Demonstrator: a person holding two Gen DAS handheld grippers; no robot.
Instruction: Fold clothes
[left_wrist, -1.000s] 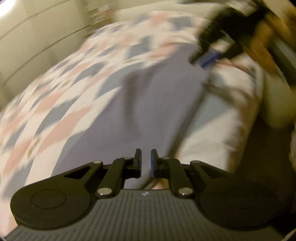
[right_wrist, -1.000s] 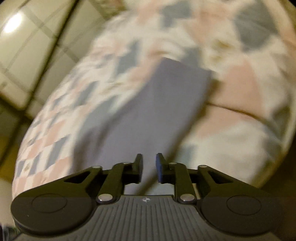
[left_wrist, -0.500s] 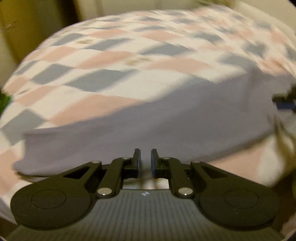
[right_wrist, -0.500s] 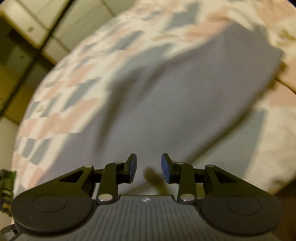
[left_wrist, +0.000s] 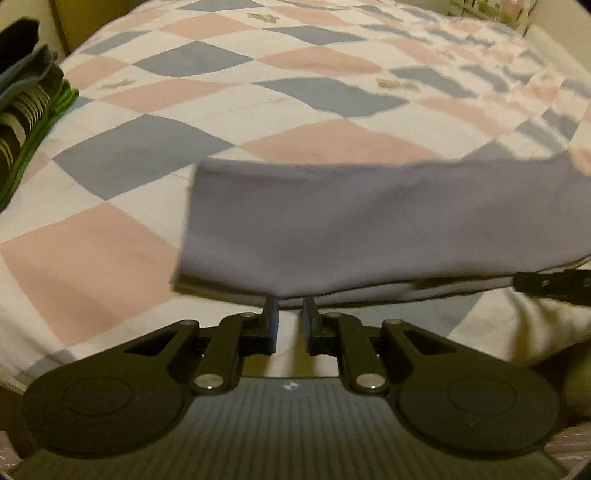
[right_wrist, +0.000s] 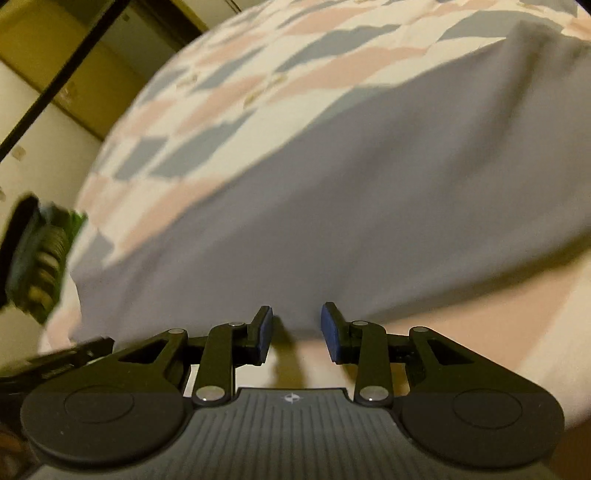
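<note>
Your garment (left_wrist: 369, 229) runs off the right edge. The clothes stack (left_wrist: 26, 96) is cut at left, and blurred in the right wrist view.

Dim, warm yellowish indoor light in both views; no lamp in frame. Fisheye bends the bed (left_wrist: 332, 92) into a dome with dark vignette corners. The right wrist view is motion-smeared across the grey garment (right_wrist: 351, 206) and quilt, the left sharper mid-frame, soft at the edges; short shadows fall under the finger pads (right_wrist: 264, 332).
</note>
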